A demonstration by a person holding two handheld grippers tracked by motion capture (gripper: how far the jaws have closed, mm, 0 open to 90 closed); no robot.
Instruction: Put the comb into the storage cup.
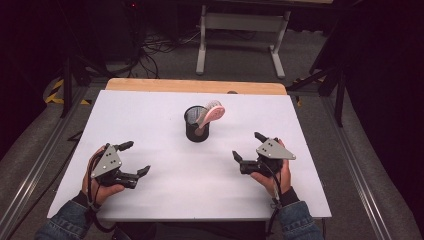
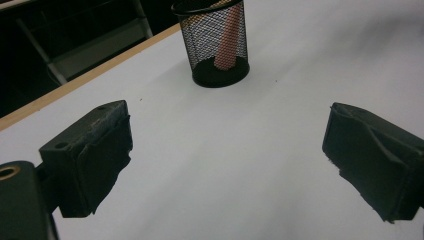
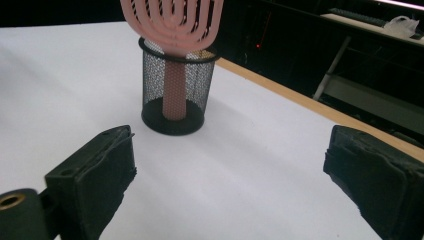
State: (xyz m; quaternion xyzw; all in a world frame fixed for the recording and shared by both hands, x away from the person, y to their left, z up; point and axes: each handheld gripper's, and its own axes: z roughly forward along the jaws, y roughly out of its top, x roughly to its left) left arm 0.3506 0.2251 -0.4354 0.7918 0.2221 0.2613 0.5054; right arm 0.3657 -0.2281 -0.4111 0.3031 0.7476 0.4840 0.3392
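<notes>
A black mesh cup [image 1: 196, 124] stands upright near the middle of the white table [image 1: 165, 190], a little toward the far edge. In it sits a pink brush [image 1: 210, 116], handle down and head up; the head leans out over the rim to the right. Through the mesh in the right gripper view the handle [image 3: 173, 95] reaches the cup's floor, and nothing else can be made out inside.

The left gripper [image 1: 136, 159] rests at the near left, the right gripper [image 1: 248, 146] at the near right, both well apart from the cup and each pointing roughly toward it. Each has its jaws spread wide with nothing between them; only bare table lies between the black pads [image 2: 102, 160] in the left gripper view, and the same goes for the pads [image 3: 107, 175] in the right gripper view.

Judging by this, the work is at a rest point: the brush is lodged in the cup and both hands stand off, free. If the brush is to come out, the next move calls for one gripper to travel in to the cup, come at the head or upper handle above the rim, close on it and lift straight up. The light cup may tip or ride up with the leaning brush, so the other gripper could steady its wall.
</notes>
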